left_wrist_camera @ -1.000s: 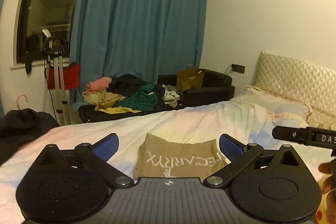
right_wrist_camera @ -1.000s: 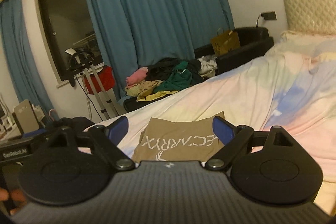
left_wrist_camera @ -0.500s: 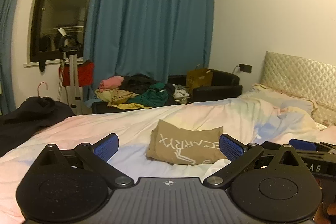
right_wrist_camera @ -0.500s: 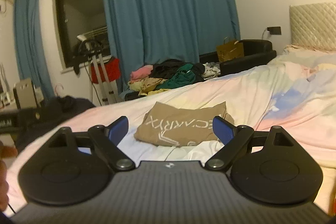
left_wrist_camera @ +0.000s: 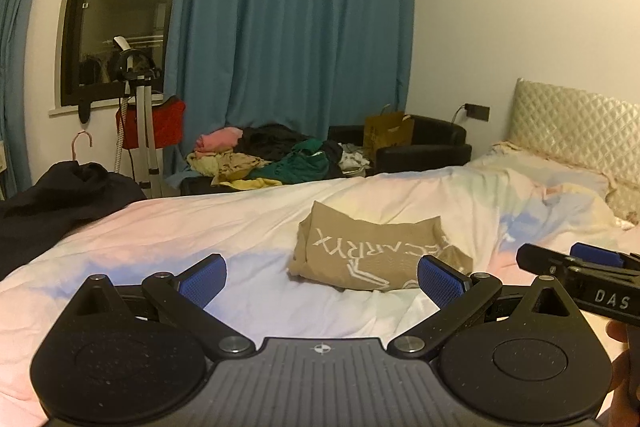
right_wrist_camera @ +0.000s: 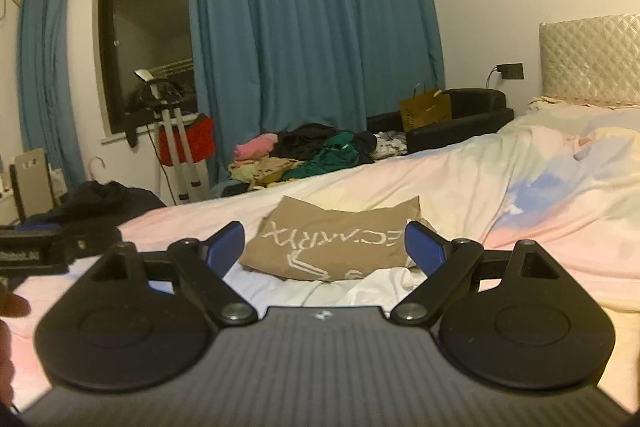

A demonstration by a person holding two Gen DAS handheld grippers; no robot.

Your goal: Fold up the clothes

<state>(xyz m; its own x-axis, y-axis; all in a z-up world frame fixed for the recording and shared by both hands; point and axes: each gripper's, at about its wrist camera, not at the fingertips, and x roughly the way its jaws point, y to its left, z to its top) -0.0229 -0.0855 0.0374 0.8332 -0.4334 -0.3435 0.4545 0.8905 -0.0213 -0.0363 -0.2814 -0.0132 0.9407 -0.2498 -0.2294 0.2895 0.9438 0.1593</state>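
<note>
While both tools hover short of it, the folded tan garment (left_wrist_camera: 376, 259) lies flat on the pastel bedspread (left_wrist_camera: 224, 219), at lower centre of each wrist frame. Its long axis runs left to right across both views, lettering upside down to the cameras. The left gripper (left_wrist_camera: 322, 277) stands wide and empty, the garment ahead and slightly right of its centre. The right gripper (right_wrist_camera: 324, 247) is also wide and empty, squarely straddling the garment's near edge in view; judged the nearer.
</note>
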